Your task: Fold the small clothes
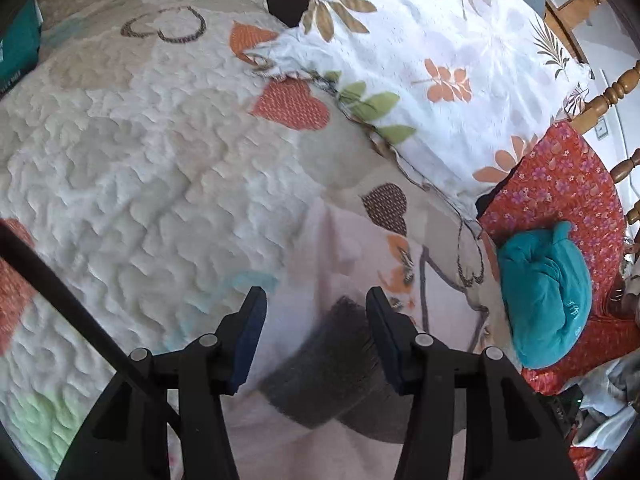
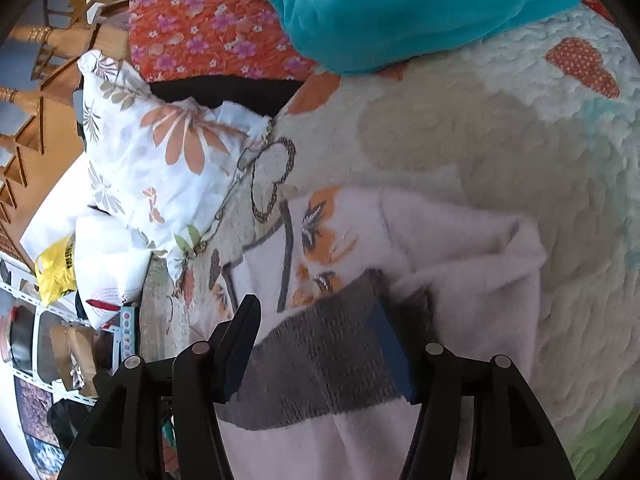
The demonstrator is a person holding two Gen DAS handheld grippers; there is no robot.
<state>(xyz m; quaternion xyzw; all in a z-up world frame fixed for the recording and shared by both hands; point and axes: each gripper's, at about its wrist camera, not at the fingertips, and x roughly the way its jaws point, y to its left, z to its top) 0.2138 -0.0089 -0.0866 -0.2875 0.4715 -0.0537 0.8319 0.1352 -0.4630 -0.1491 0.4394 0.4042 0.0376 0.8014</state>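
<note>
Pink garment (image 2: 472, 248) on our bed (image 1: 132, 168)

Our left claw (image 1: 316, 300) and right claw (image 2: 316, 308) gape over its grey cuff (image 2: 328, 360); teal bundle (image 2: 400, 8) at twelve o'clock.

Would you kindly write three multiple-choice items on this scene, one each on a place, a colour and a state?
1. Where does the teal bundle lie?
A. on the red flowered cloth
B. under the pillow
C. between the fingers

2. What colour is the cuff on the pink garment?
A. yellow
B. grey
C. green

3. How do the left gripper's jaws stand?
A. shut on the pillow
B. open
C. shut on the bundle

Key: A, the teal bundle rests on the red flowered cloth; B, the cuff on the pink garment is grey; B, the left gripper shows a wide gap.
</note>
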